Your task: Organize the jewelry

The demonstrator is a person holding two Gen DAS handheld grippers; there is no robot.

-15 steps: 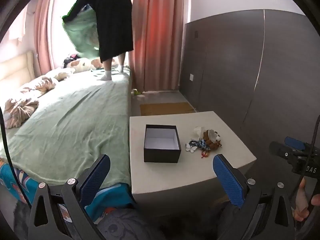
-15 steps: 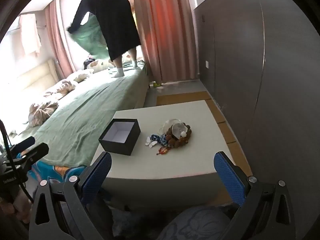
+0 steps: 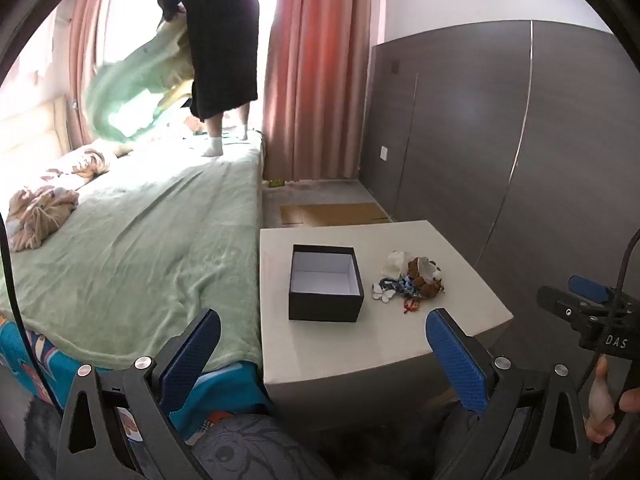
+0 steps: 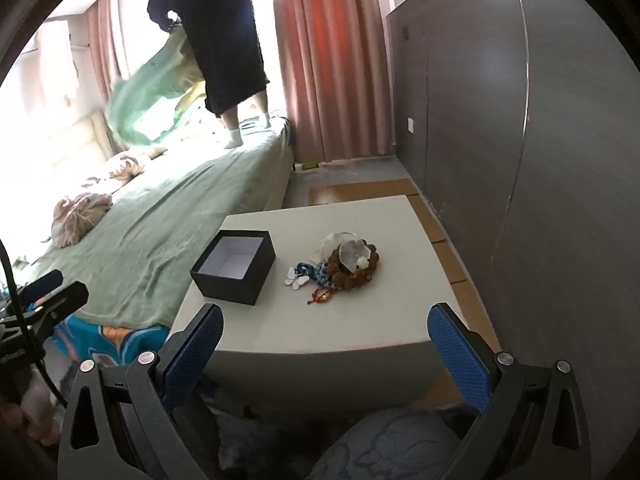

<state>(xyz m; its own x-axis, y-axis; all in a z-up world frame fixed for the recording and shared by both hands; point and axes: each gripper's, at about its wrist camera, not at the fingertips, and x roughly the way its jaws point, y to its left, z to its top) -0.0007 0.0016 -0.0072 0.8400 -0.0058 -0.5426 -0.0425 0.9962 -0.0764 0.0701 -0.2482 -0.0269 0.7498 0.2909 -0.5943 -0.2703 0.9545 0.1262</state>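
Both tongs, left (image 3: 322, 354) and right (image 4: 326, 350), are hanging wide open, empty, short of the counter (image 4: 360, 320); jewelry pile (image 4: 340, 266) is sitting beside the empty box (image 4: 234, 266), ready for loading.

Home bedroom, green-blanketed bed (image 3: 152, 240), pink curtains (image 3: 320, 80)

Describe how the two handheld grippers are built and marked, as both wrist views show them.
Both match: the left gripper and right gripper have black angular frames with triangular cutouts, silver round bolts, and fingers faced with blue textured pads. In the left wrist view, the right gripper's body carries white letters "DAS" and a thin black cable.
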